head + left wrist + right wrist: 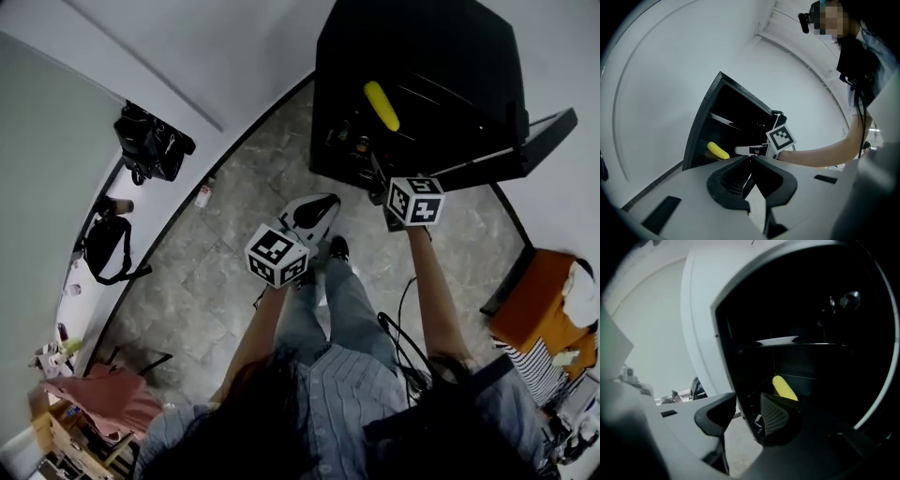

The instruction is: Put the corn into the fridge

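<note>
The yellow corn (382, 105) lies on a shelf inside the open black fridge (469, 56), with no gripper touching it. My right gripper (379, 184) is just in front of the fridge opening, below the corn, and stands open with nothing between its jaws. In the right gripper view the corn (784, 387) lies just beyond the gripper (749, 401), over the right fingertip. My left gripper (314, 214) hangs further back over the floor, shut and empty. The left gripper view shows its closed jaws (751, 160), the corn (717, 151) and the right gripper (746, 150) at the fridge.
The fridge door (548, 131) stands swung open to the right. Black bags (150, 141) lean against the wall at left, with a small bottle (203, 195) on the stone floor. An orange seat (534, 305) stands at right, and a cable (398, 328) trails by my legs.
</note>
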A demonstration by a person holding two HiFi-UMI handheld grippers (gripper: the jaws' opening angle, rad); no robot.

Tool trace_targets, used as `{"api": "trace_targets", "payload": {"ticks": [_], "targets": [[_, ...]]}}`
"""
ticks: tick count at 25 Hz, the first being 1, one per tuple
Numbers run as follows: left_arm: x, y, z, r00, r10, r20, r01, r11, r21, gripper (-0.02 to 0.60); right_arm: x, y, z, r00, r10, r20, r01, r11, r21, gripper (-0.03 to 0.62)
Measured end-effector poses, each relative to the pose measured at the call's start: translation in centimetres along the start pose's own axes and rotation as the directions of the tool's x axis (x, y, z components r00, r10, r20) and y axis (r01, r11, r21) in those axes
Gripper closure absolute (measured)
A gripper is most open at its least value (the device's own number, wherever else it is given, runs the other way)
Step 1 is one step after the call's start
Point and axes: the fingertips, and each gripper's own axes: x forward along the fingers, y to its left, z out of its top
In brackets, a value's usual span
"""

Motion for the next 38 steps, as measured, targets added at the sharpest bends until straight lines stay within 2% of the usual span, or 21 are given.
{"api": "trace_targets", "payload": {"ticks": [7,12,21,27,33,38], "targets": [[-3.6,-1.9,1.4,1.000,-0.023,0.005,0.023,1.000,0.018,0.572,-5.0,6.6,1.6,0.997,0.047,0.060,-0.047,0.999,-0.006,0.437],[-6.2,-3.6,2.1,0.999,-0.051,0.007,0.051,0.998,0.037,0.572,-9.1,10.4,2.6,0.990,0.066,0.121,-0.071,0.997,0.032,0.445],[-9.8,-6.3,2.2,0.995,-0.104,0.002,0.104,0.993,0.059,0.572,-15.3,16.2,1.9,0.984,0.060,0.168,-0.066,0.997,0.027,0.461],[-11.0,-7.8,1.5,0.990,-0.143,-0.022,0.144,0.988,0.056,0.572,-18.5,18.0,0.2,0.986,0.042,0.162,-0.051,0.997,0.053,0.468],[-11.2,-9.5,0.7,0.988,-0.155,-0.018,0.156,0.988,0.021,0.572,-21.8,17.7,-1.5,0.987,0.015,0.157,-0.028,0.996,0.085,0.474],[-10.8,-11.6,0.6,0.986,-0.165,-0.016,0.165,0.986,0.025,0.572,-24.7,17.8,-1.7,0.986,0.013,0.167,-0.027,0.996,0.084,0.477]]}}
